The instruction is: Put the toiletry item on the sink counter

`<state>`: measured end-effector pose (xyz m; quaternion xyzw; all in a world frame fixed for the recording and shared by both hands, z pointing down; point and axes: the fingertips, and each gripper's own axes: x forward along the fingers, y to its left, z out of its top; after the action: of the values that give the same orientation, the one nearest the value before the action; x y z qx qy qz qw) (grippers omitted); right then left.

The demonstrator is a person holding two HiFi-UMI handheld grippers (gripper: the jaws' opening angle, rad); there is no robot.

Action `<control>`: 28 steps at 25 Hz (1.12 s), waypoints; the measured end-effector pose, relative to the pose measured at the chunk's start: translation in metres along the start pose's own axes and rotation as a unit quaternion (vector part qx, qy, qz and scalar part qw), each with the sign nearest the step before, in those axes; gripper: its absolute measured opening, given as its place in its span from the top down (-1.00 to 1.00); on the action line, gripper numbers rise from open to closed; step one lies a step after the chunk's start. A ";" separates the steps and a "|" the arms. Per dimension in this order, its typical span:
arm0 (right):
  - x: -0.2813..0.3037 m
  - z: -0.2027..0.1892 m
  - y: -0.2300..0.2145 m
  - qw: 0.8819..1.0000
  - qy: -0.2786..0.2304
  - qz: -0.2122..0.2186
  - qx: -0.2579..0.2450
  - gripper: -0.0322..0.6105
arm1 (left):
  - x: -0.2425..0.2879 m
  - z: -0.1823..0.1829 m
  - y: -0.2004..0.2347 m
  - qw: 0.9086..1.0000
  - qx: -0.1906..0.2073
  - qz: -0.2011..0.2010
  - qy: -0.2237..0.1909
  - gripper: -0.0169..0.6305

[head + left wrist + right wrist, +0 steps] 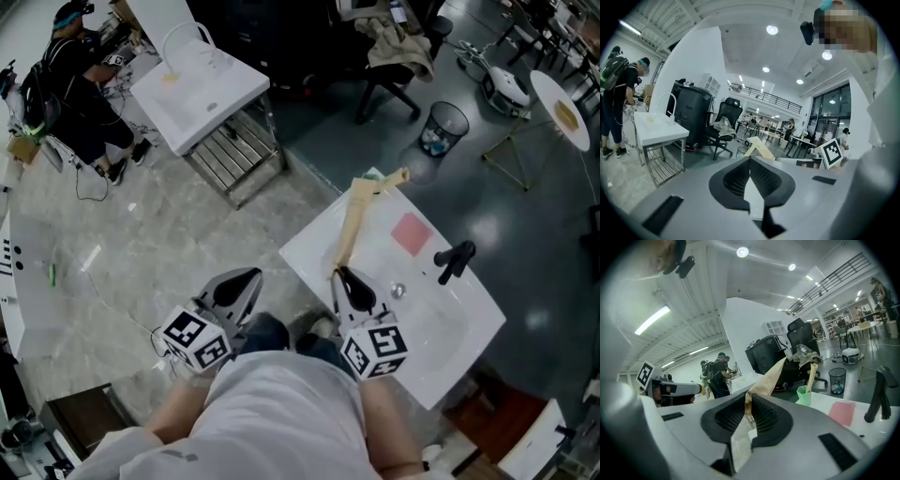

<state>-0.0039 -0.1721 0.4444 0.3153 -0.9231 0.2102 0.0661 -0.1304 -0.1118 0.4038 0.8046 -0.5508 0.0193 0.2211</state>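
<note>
your right gripper (344, 275) is pinched narrow on the near end of the beige toiletry packet (354, 220). the packet slants away from you above the white sink desk (309, 248), its far end near the green cup (803, 396). a pink pad (411, 232) and the black faucet (454, 260) sit to its right. your left gripper (246, 277) hangs beside the desk, over the floor, jaws together on nothing.

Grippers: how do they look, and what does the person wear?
The left gripper and right gripper have grey bodies and black ribbed pads tapering to a point. Each carries a white cube with black square markers. The person wears a light top.
</note>
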 end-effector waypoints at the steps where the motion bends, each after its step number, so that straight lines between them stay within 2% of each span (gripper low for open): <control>1: 0.004 -0.002 0.000 1.000 0.000 0.000 0.001 0.74 | 0.001 0.001 0.003 1.000 0.002 -0.002 0.003 0.90; 6: 0.025 -0.013 -0.002 1.000 0.007 -0.018 0.016 0.74 | 0.011 0.006 0.022 1.000 0.010 -0.020 0.021 0.90; 16: 0.071 -0.061 -0.003 0.993 0.030 -0.100 0.063 0.74 | 0.021 0.010 0.083 0.995 0.033 -0.072 0.062 0.90; 28: 0.134 -0.128 -0.004 0.978 0.036 -0.164 0.122 0.74 | 0.017 -0.006 0.133 0.980 0.076 -0.137 0.121 0.90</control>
<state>-0.1086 -0.1943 0.5950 0.4606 -0.8233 0.3182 0.0939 -0.2413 -0.1635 0.4578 0.8786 -0.4017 0.1278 0.2242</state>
